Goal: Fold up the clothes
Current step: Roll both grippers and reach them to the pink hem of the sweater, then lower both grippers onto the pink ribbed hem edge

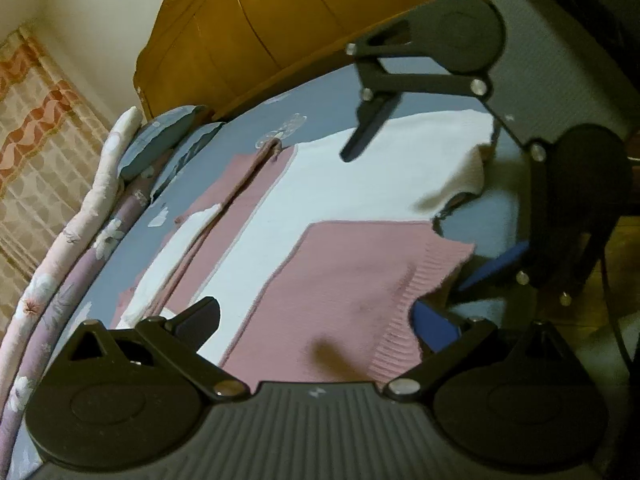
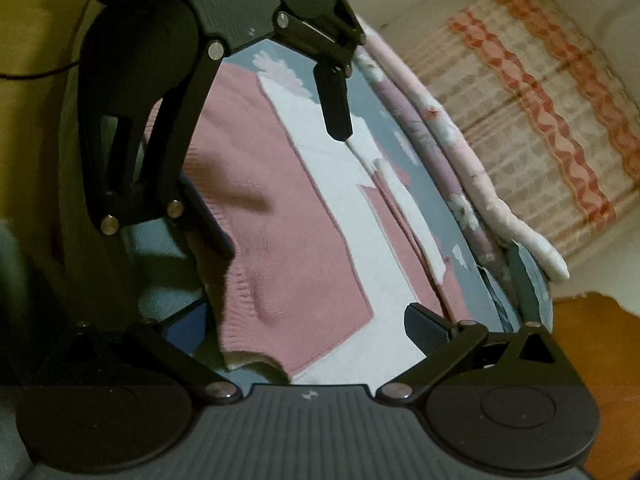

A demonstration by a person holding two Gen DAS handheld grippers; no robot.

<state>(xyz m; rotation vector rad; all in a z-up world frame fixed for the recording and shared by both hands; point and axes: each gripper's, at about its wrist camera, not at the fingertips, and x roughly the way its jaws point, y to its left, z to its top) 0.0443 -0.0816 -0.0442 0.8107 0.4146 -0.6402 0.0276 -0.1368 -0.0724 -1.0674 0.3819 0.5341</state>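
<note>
A pink and white knitted sweater lies flat on the blue-grey bed sheet. Its ribbed pink hem is at the near edge, and a sleeve is laid along the far side. My left gripper stands wide open just over the pink hem, its jaws on either side of the cloth without pinching it. My right gripper hangs open over the white part at the hem's other end. In the right wrist view the sweater runs away from my open right gripper, and the left gripper faces it, open.
A wooden headboard stands behind the bed, with pillows below it. A rolled floral quilt lines the bed's far edge, and a patterned curtain hangs beyond. Light blue fabric lies beside the hem.
</note>
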